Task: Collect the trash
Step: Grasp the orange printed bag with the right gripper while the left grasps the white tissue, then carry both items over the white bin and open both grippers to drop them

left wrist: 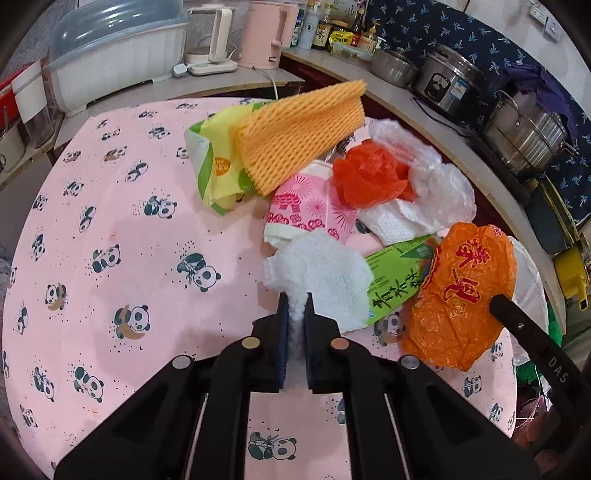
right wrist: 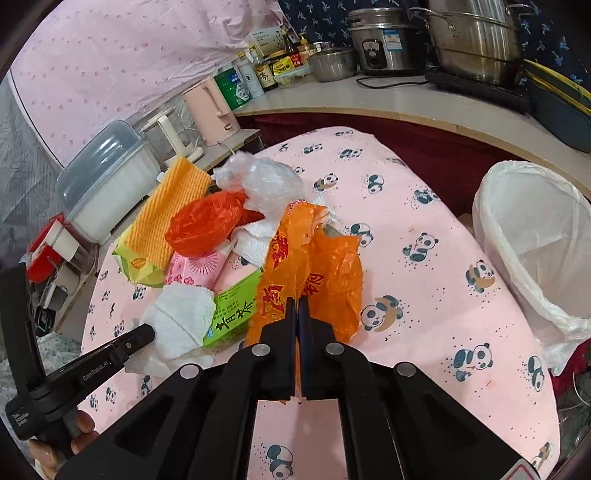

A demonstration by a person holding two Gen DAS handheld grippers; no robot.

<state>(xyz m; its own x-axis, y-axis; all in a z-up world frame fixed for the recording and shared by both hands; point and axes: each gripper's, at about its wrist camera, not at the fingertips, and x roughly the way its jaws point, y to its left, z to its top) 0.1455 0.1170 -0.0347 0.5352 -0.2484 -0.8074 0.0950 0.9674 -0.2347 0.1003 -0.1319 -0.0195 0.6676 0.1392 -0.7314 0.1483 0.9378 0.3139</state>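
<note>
A pile of trash lies on the pink panda tablecloth [left wrist: 110, 221]. My left gripper [left wrist: 296, 301] is shut on a white crumpled paper towel [left wrist: 325, 273], which also shows in the right wrist view [right wrist: 181, 314]. My right gripper [right wrist: 297, 302] is shut on an orange printed plastic bag [right wrist: 314, 258]; the bag also shows in the left wrist view [left wrist: 461, 295]. Around them lie a green tea carton [left wrist: 395, 273], a pink paper cup [left wrist: 306, 206], a red plastic bag [left wrist: 369, 173], an orange foam net [left wrist: 299, 133], a yellow-green wrapper [left wrist: 214, 162] and clear plastic [left wrist: 436, 170].
A trash bin lined with a white bag [right wrist: 532, 236] stands at the table's right edge. Counters behind hold a pink kettle [left wrist: 266, 33], a white kettle [left wrist: 212, 37], a covered dish rack [left wrist: 118, 55], bottles, a rice cooker [left wrist: 447, 81] and steel pots [left wrist: 524, 133].
</note>
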